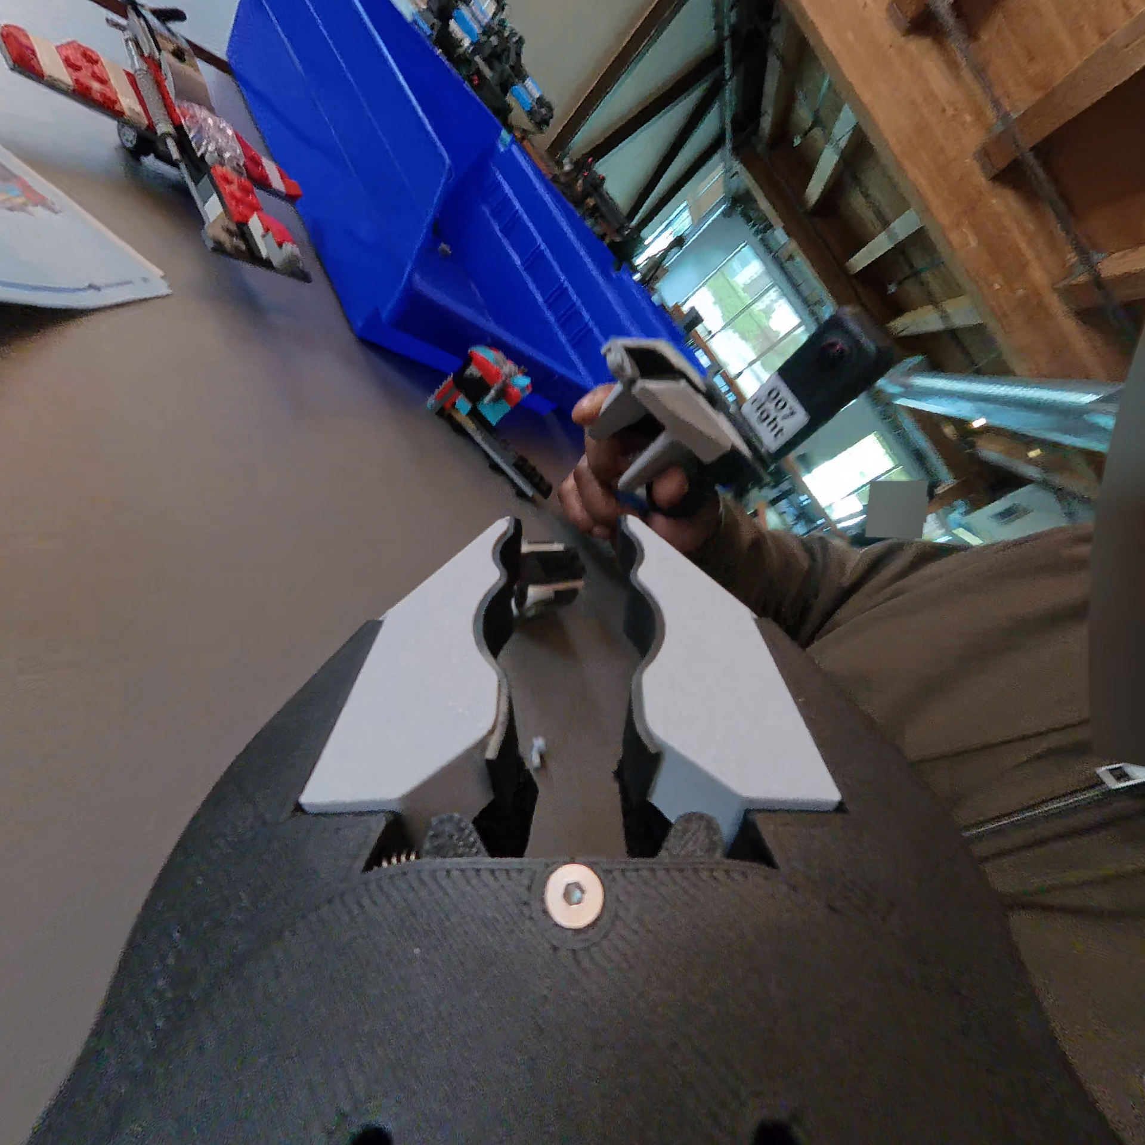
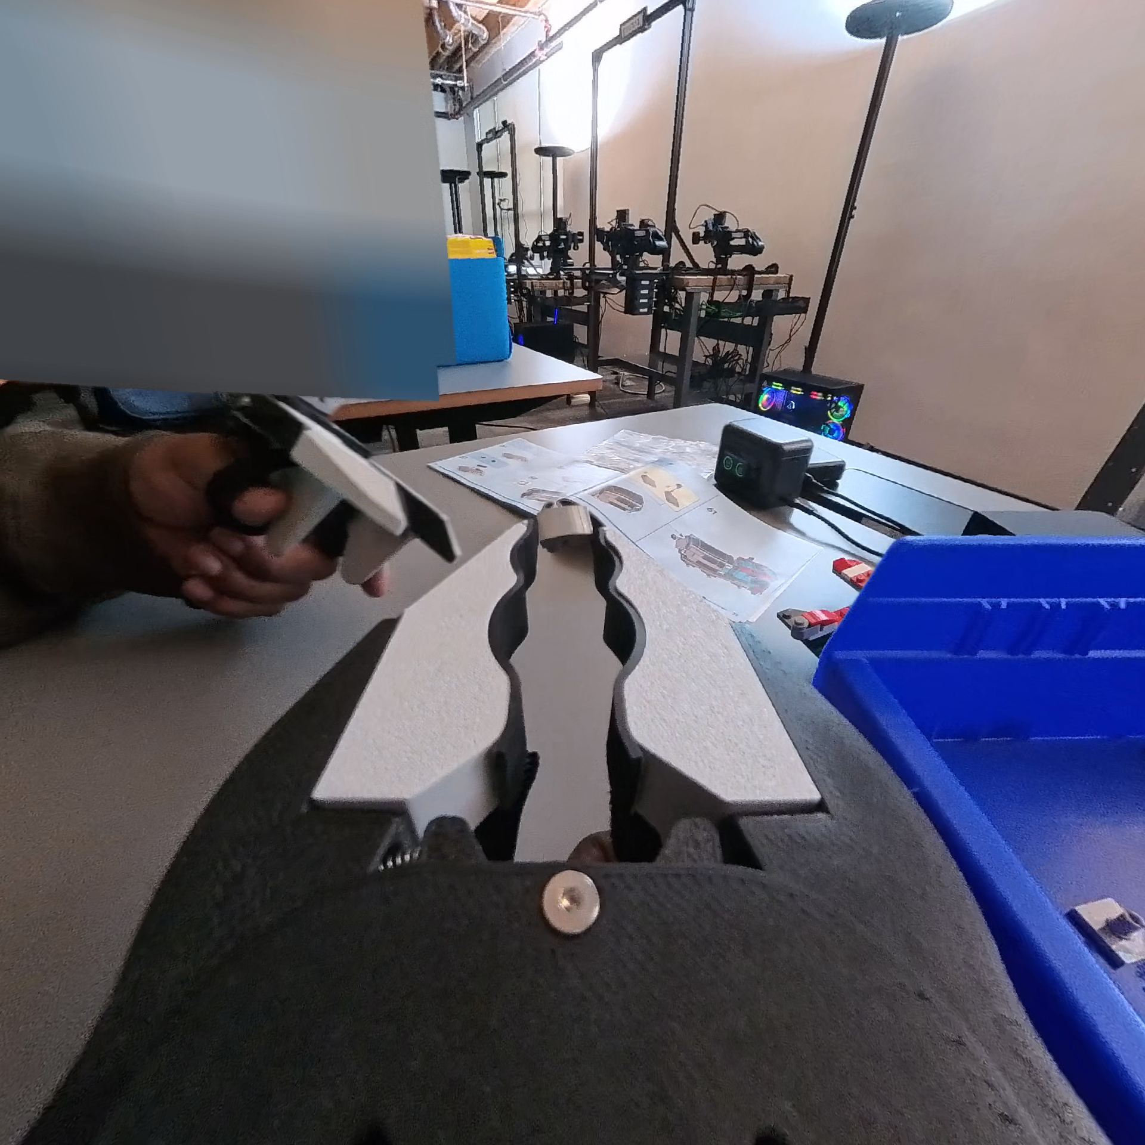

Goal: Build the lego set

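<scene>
Your right gripper [image 2: 565,538] is nearest the lens in its own view: its fingers stand narrowly apart and pinch a small grey rounded brick piece [image 2: 564,525] at the very tips, a dark pad pressing on each side of it. It hangs above the grey table [image 2: 155,712], with the open instruction booklet [image 2: 650,514] lying just beyond, toward the far edge. A black box [image 2: 762,461] with cables sits at the far edge behind the booklet. The blue bin [image 2: 991,681] stands along the right edge, with red and white brick pieces [image 2: 818,616] just beside its far corner.

Your left gripper [image 1: 567,545] stands partly open. A small black and white brick piece [image 1: 548,573] lies on the table just past the tips, close by one finger [image 1: 446,650]; it looks to be touching that pad only, though blur makes this uncertain, and a clear gap separates it from the other pad. Farther along the bin's wall stands a red, teal and black brick assembly [image 1: 486,396], and toward the table's far corner a larger red and white brick model [image 1: 155,124].
</scene>
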Demonstrator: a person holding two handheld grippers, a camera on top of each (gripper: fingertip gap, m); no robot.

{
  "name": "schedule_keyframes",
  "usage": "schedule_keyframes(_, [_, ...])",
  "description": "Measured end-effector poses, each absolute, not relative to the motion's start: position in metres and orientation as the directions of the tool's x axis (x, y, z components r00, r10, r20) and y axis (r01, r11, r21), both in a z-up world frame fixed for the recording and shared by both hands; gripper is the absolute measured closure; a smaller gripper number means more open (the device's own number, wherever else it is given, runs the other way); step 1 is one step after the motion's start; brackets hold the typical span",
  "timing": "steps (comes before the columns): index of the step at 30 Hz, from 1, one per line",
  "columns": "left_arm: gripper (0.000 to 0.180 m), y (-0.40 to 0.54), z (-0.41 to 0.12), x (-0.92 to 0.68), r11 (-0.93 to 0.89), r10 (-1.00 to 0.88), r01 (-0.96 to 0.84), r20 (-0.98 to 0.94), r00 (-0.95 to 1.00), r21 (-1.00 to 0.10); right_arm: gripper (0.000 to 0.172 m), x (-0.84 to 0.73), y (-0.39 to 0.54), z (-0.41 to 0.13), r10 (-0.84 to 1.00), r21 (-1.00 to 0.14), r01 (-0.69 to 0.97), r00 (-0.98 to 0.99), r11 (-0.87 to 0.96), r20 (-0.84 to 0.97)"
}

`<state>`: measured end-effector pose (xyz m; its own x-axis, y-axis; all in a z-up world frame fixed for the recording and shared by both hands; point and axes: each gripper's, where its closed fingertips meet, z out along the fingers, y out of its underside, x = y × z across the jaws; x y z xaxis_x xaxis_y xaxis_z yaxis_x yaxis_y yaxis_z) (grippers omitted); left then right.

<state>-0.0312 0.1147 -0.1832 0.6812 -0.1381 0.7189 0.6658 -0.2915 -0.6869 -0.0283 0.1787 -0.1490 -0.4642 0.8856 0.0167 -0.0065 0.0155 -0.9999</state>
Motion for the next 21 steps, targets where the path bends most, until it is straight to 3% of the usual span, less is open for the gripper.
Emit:
schedule_keyframes(5, [0.155,0.087,-0.216,0.007,-0.476,-0.021,0.452,0.523,0.852,-0.755,0.153,-0.027,0.174,-0.149,0.882,-0.999,-0.012,-0.469,0.040,0.041])
schedule_keyframes(10, [0.161,0.075,-0.241,0.033,-0.626,-0.023,0.252,0.341,0.940,-0.737,0.153,-0.026,0.171,-0.149,0.879,-0.999,-0.013,-0.473,0.048,0.049])
schedule_keyframes(21, [0.167,0.074,-0.266,0.028,-0.725,0.009,0.122,0.168,0.986,-0.678,0.154,-0.024,0.169,-0.146,0.878,-0.998,-0.023,-0.474,0.056,0.060])
